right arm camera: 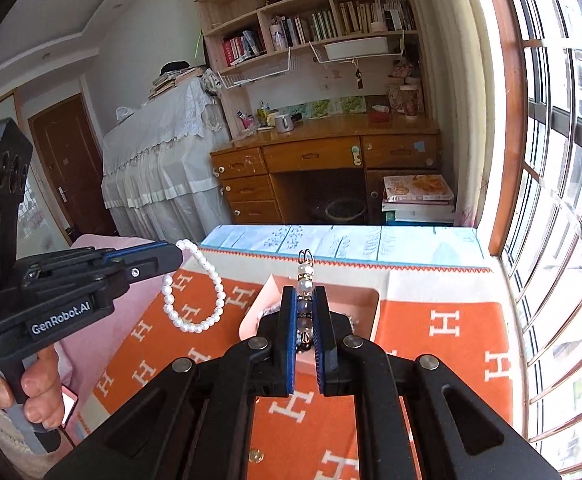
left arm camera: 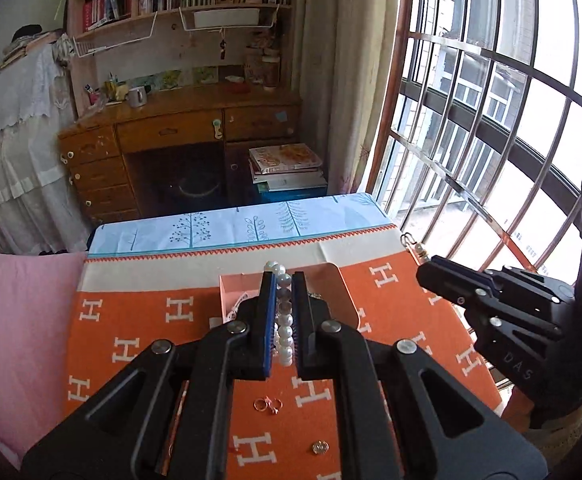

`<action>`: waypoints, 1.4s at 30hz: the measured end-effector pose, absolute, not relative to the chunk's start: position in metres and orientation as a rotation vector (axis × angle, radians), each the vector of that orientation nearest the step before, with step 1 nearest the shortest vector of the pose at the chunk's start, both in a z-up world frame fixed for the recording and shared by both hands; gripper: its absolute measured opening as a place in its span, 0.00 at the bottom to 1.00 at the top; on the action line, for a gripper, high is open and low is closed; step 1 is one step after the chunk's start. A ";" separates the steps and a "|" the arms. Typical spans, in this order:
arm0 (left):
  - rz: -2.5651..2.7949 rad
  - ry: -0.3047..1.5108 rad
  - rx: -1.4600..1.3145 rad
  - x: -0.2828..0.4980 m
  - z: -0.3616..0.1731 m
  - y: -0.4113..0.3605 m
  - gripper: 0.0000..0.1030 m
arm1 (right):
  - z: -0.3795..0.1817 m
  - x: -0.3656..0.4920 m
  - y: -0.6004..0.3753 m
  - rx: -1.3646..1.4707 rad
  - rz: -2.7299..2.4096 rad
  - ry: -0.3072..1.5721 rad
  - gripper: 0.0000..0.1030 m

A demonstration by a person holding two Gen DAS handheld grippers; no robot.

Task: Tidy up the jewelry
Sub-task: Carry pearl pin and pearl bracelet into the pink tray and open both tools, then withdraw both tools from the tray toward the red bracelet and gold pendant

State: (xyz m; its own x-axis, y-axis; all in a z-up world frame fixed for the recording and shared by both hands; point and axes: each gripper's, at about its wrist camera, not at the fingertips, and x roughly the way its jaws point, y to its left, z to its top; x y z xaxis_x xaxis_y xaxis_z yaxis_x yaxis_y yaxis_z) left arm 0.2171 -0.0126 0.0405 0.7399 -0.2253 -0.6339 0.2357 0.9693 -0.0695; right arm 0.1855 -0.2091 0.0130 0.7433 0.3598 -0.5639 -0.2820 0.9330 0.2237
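Pearl bracelet [right arm camera: 195,286] pinched in left tool [left arm camera: 281,280].

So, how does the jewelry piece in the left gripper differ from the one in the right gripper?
The pearl bracelet in the left gripper is all white, matching beads, hanging as a closed loop. The beaded piece in the right gripper mixes pearl, clear and dark beads and ends in a metal ring. Both are clamped above the orange cloth.

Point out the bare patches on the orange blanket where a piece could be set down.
Free: orange blanket left of the pink tray, toward the pink pillow; also right of the tray. Crowded: near edge, with small rings and a round stud.
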 end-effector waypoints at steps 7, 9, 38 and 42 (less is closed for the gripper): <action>-0.220 0.771 0.000 0.284 0.004 -0.011 0.05 | 0.027 0.247 -0.212 0.158 0.310 0.671 0.07; -0.214 0.801 0.007 0.301 -0.013 -0.013 0.05 | 0.021 0.267 -0.216 0.181 0.305 0.702 0.07; -0.270 0.985 0.161 0.337 -0.113 -0.039 0.49 | -0.134 0.349 -0.203 0.226 0.221 1.005 0.35; -0.276 0.971 0.159 0.321 -0.100 -0.034 0.50 | -0.125 0.336 -0.205 0.228 0.231 1.001 0.35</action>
